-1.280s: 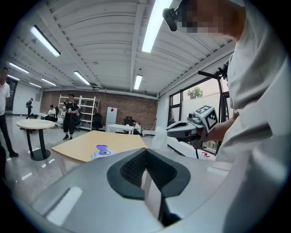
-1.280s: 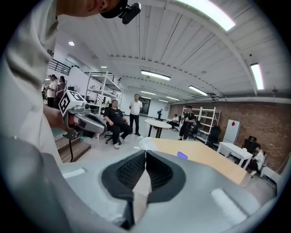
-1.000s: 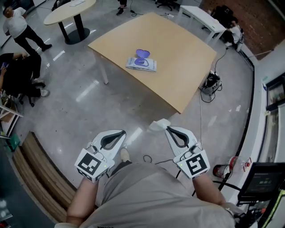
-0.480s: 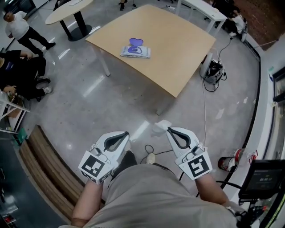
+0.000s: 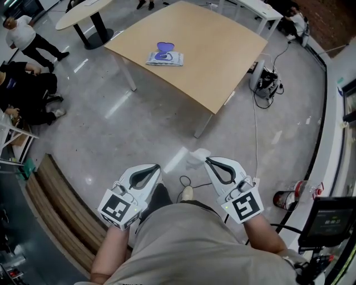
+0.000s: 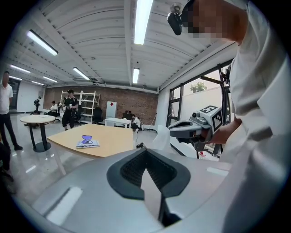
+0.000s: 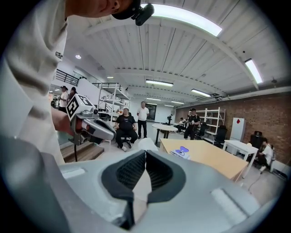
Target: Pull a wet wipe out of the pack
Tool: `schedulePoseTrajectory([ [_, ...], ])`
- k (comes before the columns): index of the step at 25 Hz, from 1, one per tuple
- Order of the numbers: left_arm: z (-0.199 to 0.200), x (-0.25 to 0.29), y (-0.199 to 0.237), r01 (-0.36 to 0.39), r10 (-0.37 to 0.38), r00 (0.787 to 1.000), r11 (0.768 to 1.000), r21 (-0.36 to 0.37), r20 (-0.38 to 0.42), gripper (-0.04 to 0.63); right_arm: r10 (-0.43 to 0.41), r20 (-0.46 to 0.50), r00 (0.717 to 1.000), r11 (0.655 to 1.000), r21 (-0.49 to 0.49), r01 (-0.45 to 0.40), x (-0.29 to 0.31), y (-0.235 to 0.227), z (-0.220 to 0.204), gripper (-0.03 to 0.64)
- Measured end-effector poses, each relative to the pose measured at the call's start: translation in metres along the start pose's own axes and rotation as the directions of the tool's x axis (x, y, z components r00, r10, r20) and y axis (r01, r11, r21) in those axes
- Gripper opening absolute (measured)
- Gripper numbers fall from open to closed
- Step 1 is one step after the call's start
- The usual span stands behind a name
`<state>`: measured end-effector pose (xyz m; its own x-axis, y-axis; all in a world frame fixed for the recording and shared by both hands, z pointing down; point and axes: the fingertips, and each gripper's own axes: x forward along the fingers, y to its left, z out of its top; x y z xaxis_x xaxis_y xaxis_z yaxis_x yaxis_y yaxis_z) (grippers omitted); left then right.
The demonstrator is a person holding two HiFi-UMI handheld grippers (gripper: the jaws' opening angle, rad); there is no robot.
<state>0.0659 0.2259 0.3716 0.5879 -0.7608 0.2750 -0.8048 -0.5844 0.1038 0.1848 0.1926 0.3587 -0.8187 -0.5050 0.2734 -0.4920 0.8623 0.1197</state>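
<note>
Right gripper (image 5: 207, 161) is clenched on a white wipe (image 5: 196, 157). The wipe bunches out past the jaw tips, over the floor and well apart from the table (image 5: 222, 55). Left gripper (image 5: 156, 166) is closed tip to tip with nothing in it, and sits level with the right one in front of the person's body.

The pack (image 5: 164, 58) lies flat on the table near its far left side, purple lid flipped up. Nothing stands between the grippers and the table, only bare floor.

- Around: round table (image 5: 83, 14) top left, people (image 5: 25, 39) standing and sitting at left, cables (image 5: 266, 83) by the table's right corner, a screen (image 5: 328, 220) at lower right.
- Hard to see: the pack's opening is too small to make out. The part of the wipe inside the jaws is hidden. The table's far edge is cut off at the top.
- Versus 0.5 s ago: table and pack sit slightly higher in the head view, grippers are about where they were, and the wipe is still clamped.
</note>
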Motion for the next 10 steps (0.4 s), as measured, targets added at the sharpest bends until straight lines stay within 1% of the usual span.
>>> schedulePoseTrajectory([
  [5, 0.000, 0.020, -0.009, 0.017, -0.017, 1.000, 1.000, 0.011, -0.009, 0.005, -0.006, 0.001, 1.000, 1.000, 0.001, 0.006, -0.009, -0.014, -0.008, 0.006],
  [10, 0.009, 0.037, 0.004, 0.016, -0.015, 1.000, 0.999, 0.031, -0.023, 0.005, -0.001, -0.001, 1.000, 1.000, -0.003, 0.001, 0.005, -0.028, -0.007, 0.006],
])
